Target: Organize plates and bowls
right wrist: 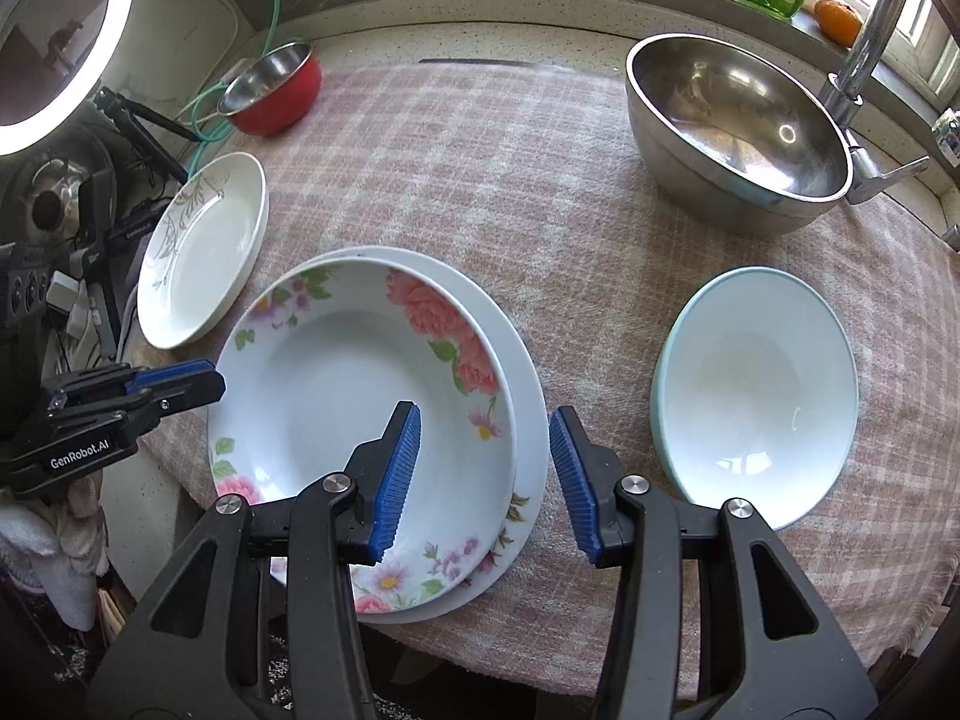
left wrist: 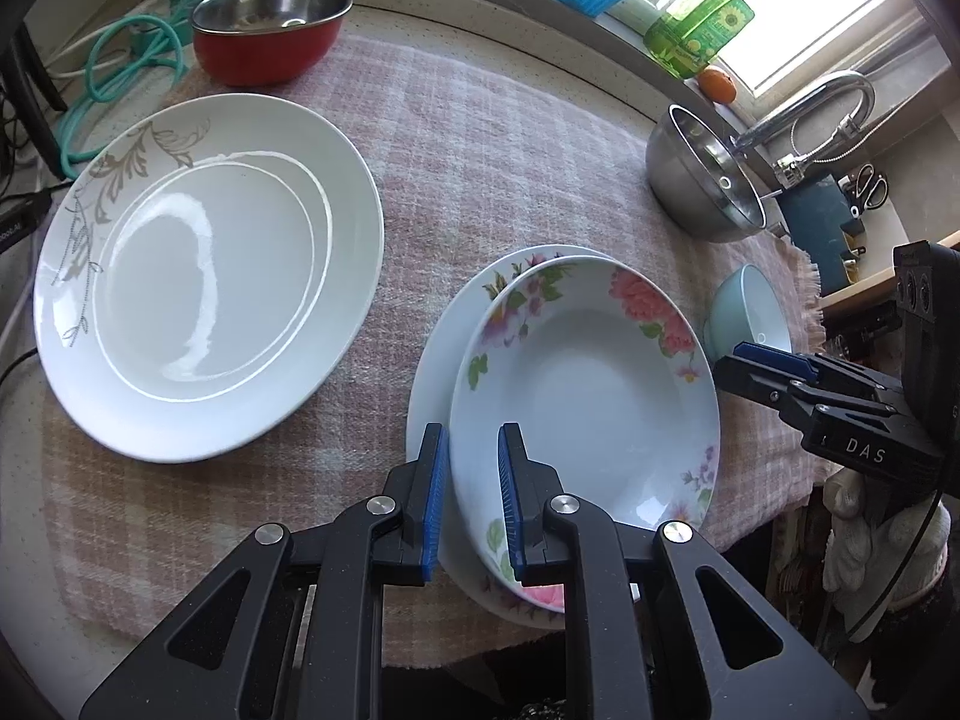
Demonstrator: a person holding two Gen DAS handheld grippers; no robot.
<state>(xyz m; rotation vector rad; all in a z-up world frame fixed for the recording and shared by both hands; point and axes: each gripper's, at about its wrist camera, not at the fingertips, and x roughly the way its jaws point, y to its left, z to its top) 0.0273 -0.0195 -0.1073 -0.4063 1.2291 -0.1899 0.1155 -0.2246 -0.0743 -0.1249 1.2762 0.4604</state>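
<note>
On the counter, a pink checked cloth (right wrist: 540,150) carries all the crockery; at its far-left side lies a large white plate (left wrist: 210,300) with a grey leaf pattern, flat and well apart from both tools; at the far right, near the tap, stands a steel bowl (right wrist: 738,132), upright and empty; at the near edge of the cloth, in the middle, a flowered dish (right wrist: 324,396) rests inside a lower plate (right wrist: 531,420), which shows as a crescent along the dish's right and near sides; to the right of this stack, close but not touching, sits a pale blue bowl (right wrist: 756,390), upright with a white inside; at the far-left corner stands a red bowl (left wrist: 264,54) with a steel lining, the farthest piece from the tools.

The left gripper (left wrist: 471,498) points steeply down at the left side of the stack; its jaws are drawn close together with the rim of the flowered dish between the blue pads, clamped on it as far as the views show.

The right gripper (right wrist: 483,477) hangs over the right side of the same stack; its jaws stand apart, one pad above the hollow of the flowered dish, the other just outside the edge of the lower plate, so both rims lie between the pads without contact; the pale blue bowl lies just to its right.
</note>
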